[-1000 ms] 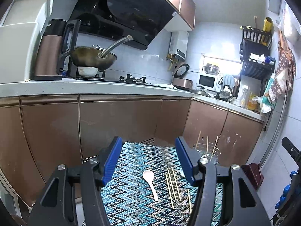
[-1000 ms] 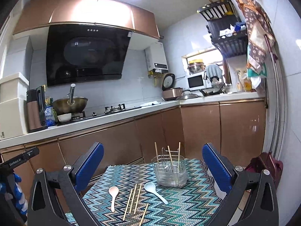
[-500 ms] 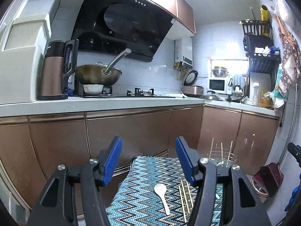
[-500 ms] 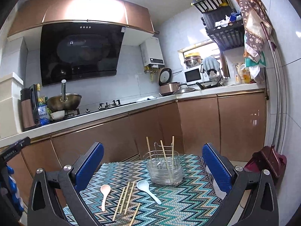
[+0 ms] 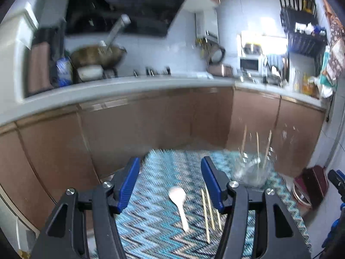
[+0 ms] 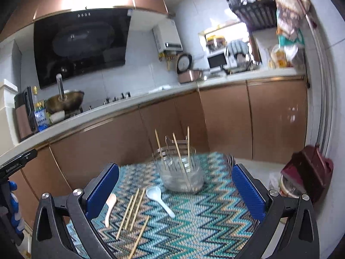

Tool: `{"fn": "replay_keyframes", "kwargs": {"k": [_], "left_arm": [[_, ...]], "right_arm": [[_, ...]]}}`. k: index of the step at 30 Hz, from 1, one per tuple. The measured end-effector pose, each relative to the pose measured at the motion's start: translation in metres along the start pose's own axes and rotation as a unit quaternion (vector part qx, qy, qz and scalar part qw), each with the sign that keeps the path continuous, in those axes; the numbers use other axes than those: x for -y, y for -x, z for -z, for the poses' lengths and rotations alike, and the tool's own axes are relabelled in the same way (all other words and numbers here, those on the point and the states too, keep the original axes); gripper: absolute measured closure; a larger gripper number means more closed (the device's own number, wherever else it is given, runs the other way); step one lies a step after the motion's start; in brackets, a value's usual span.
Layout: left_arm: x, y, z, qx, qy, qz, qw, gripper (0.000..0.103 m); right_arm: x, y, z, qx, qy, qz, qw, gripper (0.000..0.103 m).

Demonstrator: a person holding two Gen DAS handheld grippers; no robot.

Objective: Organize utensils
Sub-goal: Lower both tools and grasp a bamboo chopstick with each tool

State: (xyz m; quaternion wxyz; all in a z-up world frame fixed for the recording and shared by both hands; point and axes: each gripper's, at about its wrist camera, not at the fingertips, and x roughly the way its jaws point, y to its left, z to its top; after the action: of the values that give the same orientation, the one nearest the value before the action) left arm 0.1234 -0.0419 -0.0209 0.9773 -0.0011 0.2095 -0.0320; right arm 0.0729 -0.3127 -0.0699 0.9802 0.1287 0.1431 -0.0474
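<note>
- Right wrist view: my right gripper (image 6: 175, 192) gapes wide, empty, above the zigzag mat (image 6: 204, 222).
- Loose chopsticks (image 6: 132, 210) lie between two spoons, near the glass holder (image 6: 180, 176).
- My left gripper (image 5: 170, 183) is also spread, empty.

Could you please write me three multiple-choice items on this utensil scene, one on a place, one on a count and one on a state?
1. Where does the white spoon lie?
A. inside the clear holder
B. on the zigzag mat, in front of the clear holder
C. on the kitchen counter

2. How many chopsticks stand in the clear holder?
A. one
B. three
C. six

3. How is the right gripper?
A. open and empty
B. shut on a spoon
C. shut on a chopstick

Answers:
1 B: the spoon rests on the zigzag mat, its bowl near the holder's base.
2 B: three sticks rise above the holder's rim.
3 A: its blue pads stand wide apart with nothing between them.
</note>
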Motion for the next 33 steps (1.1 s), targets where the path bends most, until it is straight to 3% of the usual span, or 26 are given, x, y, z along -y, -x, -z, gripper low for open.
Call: {"fn": "replay_keyframes", "kwargs": {"k": [6, 9, 12, 17, 22, 25, 27, 33], "left_arm": [[0.02, -0.057, 0.019, -0.1, -0.008, 0.038, 0.9942, 0.046], [0.023, -0.083, 0.029, -0.148, -0.004, 0.059, 0.9872, 0.046], [0.025, -0.115, 0.04, -0.204, 0.007, 0.083, 0.9754, 0.046], [0.029, -0.175, 0.056, -0.299, 0.024, 0.125, 0.9458, 0.048], [0.038, -0.222, 0.063, -0.366, 0.034, 0.149, 0.9179, 0.062], [0.044, -0.244, 0.067, -0.389, 0.033, 0.146, 0.9088, 0.067], [0.046, -0.259, 0.071, -0.405, 0.036, 0.141, 0.9028, 0.068], [0.047, -0.295, 0.087, -0.444, 0.06, 0.13, 0.8844, 0.082]], "right_arm": [[0.006, -0.03, 0.02, -0.073, 0.001, -0.013, 0.997, 0.002], [0.007, -0.046, 0.033, -0.114, 0.004, -0.009, 0.993, 0.013], [0.007, -0.063, 0.042, -0.148, 0.001, -0.007, 0.989, 0.028], [-0.006, -0.096, 0.056, -0.202, -0.009, -0.037, 0.979, 0.046], [-0.027, -0.136, 0.077, -0.266, -0.017, -0.078, 0.961, 0.064], [-0.035, -0.164, 0.092, -0.312, -0.033, -0.101, 0.944, 0.075], [-0.042, -0.181, 0.1, -0.34, -0.03, -0.108, 0.934, 0.078], [-0.056, -0.212, 0.108, -0.393, -0.014, -0.115, 0.912, 0.083]]}}
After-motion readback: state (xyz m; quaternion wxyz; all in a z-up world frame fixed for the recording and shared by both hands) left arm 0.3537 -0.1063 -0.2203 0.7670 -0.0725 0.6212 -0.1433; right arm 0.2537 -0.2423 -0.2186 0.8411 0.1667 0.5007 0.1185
